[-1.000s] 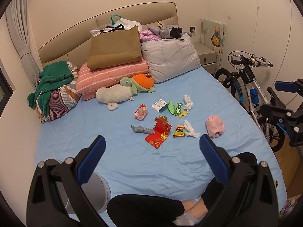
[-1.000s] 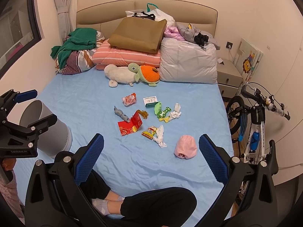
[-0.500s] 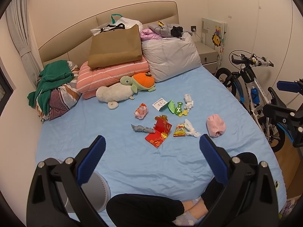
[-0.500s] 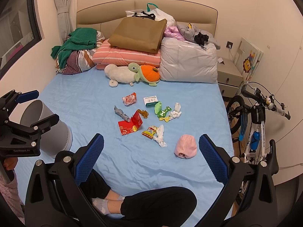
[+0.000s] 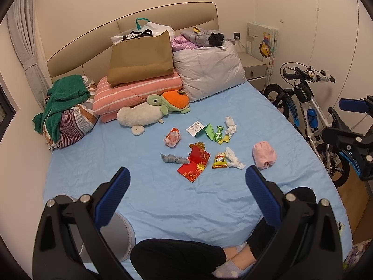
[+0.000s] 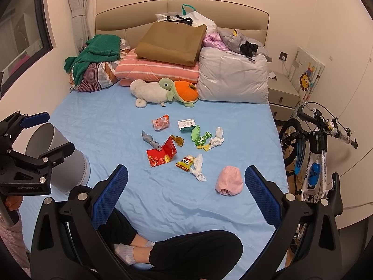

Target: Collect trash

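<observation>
Blue bed [image 5: 149, 200], red envelope [image 5: 194, 164] long axis diagonal, left gripper [image 5: 186, 182] and right gripper [image 6: 186, 177] fingers spread, empty.

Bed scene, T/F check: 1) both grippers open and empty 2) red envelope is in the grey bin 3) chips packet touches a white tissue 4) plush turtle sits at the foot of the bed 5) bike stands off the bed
1) Left gripper and right gripper open, holding nothing: true.
2) Red envelope in grey bin: false, it lies on the blue sheet.
3) Chips packet touches white tissue: true.
4) Plush turtle at the foot: false, it lies by the pillows near the headboard.
5) Bike off the bed: true.
</observation>
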### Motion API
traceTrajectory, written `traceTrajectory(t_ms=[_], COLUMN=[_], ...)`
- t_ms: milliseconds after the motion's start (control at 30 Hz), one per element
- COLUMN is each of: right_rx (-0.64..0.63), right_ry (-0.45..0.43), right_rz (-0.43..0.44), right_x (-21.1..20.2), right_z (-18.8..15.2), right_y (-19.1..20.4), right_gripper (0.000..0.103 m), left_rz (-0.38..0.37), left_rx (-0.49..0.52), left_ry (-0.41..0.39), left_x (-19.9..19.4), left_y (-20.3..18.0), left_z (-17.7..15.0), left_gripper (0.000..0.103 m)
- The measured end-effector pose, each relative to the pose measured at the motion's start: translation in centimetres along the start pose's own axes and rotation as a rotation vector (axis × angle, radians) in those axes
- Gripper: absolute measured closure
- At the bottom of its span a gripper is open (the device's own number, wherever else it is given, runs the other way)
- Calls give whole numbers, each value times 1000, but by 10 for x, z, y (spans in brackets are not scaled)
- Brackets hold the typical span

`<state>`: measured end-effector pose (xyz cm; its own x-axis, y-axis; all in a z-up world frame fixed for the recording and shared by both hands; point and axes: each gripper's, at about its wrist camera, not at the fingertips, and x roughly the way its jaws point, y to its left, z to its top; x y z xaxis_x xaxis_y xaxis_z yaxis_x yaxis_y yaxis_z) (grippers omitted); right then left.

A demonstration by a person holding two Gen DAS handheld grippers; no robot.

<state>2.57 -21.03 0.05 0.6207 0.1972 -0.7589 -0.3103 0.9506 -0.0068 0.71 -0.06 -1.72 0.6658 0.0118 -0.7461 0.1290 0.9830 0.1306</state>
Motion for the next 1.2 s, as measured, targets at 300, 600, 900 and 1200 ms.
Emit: traceTrajectory(t_ms=[300,600,900,1200], right_rx=[0,0,0,19], right_ry=[0,0,0,9], right_rz=[1,0,1,-4], right_x=[-1,-1,-2,6], right_z=[0,0,0,-6], right_y=[0,1,1,-8], right_gripper=[6,6,6,6], left_rz=[1,0,1,-11], left_rx=[2,3,5,19], left_ry=[-1,-1,0,18], left_x=[-1,-1,0,5], left_y=[-1,0,1,-14], left_z=[0,0,-1,-6], left_gripper=[4,4,4,4])
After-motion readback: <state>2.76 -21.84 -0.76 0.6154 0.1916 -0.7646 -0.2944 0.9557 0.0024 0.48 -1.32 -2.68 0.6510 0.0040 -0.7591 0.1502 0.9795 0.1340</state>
